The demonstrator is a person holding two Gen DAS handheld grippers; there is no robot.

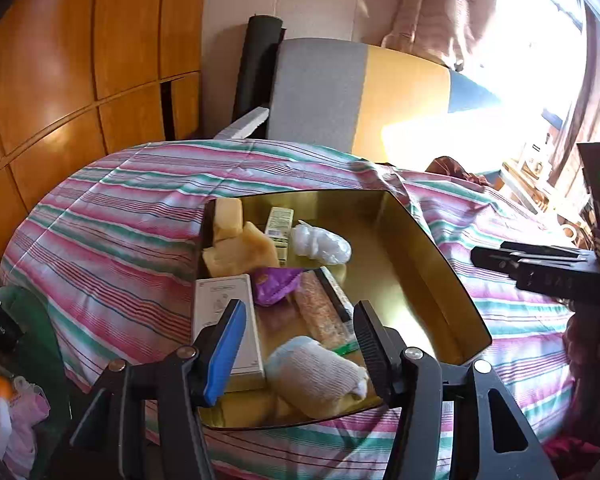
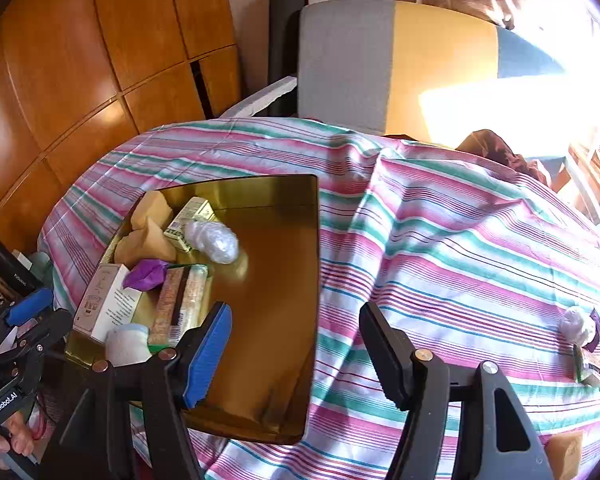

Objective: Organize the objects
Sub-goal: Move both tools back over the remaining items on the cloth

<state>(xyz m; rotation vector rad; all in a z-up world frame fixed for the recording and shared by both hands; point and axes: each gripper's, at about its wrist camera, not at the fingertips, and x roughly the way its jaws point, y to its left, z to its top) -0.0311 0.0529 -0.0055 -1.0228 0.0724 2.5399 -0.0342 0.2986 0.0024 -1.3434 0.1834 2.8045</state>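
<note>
A gold tray (image 1: 420,240) (image 2: 276,280) lies on the striped bedspread (image 1: 112,220). Packed into its left side are yellow sponges (image 1: 236,248), a clear plastic wad (image 1: 320,242), a purple wrapper (image 1: 276,286), a white box (image 1: 224,320), a snack bar packet (image 1: 320,312) and a rolled white sock (image 1: 316,376). My left gripper (image 1: 300,344) hovers open above the sock, and its pads do not touch it. My right gripper (image 2: 296,344) is open and holds nothing, over the tray's right edge. Another plastic wad (image 2: 578,326), a green packet (image 2: 588,366) and a sponge (image 2: 566,452) lie on the bedspread at the right.
A wooden wardrobe (image 1: 60,80) stands left of the bed, and a grey and yellow headboard (image 1: 340,92) stands behind it. Bright window light washes out the right side. Clutter with a dark bottle (image 1: 0,324) sits at the bed's near left corner.
</note>
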